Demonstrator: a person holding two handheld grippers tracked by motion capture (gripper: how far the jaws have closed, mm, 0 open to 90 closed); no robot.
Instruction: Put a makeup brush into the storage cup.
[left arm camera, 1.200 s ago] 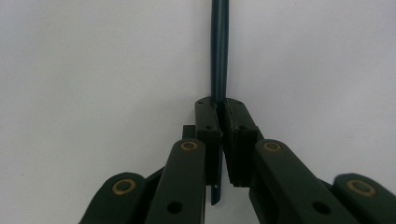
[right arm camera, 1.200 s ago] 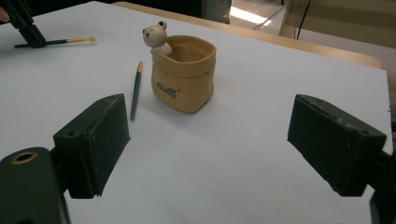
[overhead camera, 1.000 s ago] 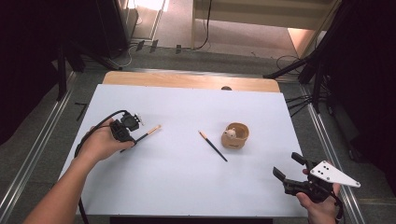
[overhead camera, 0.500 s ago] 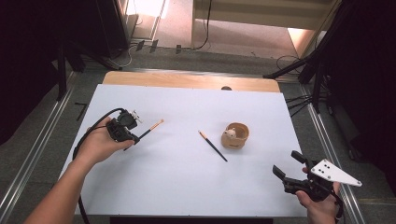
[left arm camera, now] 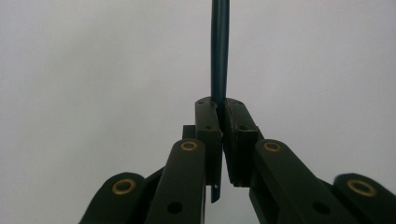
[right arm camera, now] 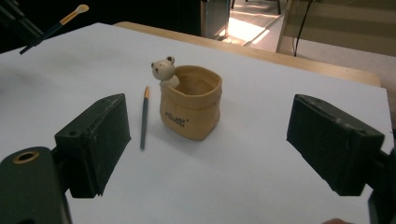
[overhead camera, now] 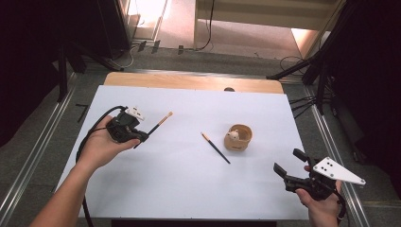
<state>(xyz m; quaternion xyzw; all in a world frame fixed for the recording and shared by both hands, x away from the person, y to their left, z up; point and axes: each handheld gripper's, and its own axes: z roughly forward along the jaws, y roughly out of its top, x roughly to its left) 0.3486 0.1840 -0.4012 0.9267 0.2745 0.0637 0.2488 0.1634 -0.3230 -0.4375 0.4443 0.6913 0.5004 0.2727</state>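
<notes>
My left gripper (overhead camera: pixel 141 138) is shut on a dark-handled paintbrush (overhead camera: pixel 158 124), held above the white table sheet at the left, its pale bristle tip pointing up and to the right. In the left gripper view the brush handle (left arm camera: pixel 220 51) rises straight out of the closed jaws. A second brush (overhead camera: pixel 216 148) lies flat mid-table, just left of a tan sack-shaped pot with a small bear figure (overhead camera: pixel 238 137). My right gripper (overhead camera: pixel 290 167) is open near the front right corner, its jaws framing the pot (right arm camera: pixel 189 108) and the lying brush (right arm camera: pixel 144 116) from a distance.
The white sheet (overhead camera: pixel 189 189) covers most of the wooden table (overhead camera: pixel 189 81). Metal rails (overhead camera: pixel 28 165) run along both sides on the floor. Dark stands and cables (overhead camera: pixel 321 71) crowd the back right. A black cable (overhead camera: pixel 87 142) loops from my left gripper.
My left gripper has lifted the brush and turned it, so its tip now points higher and farther right. The right gripper has stayed still.
</notes>
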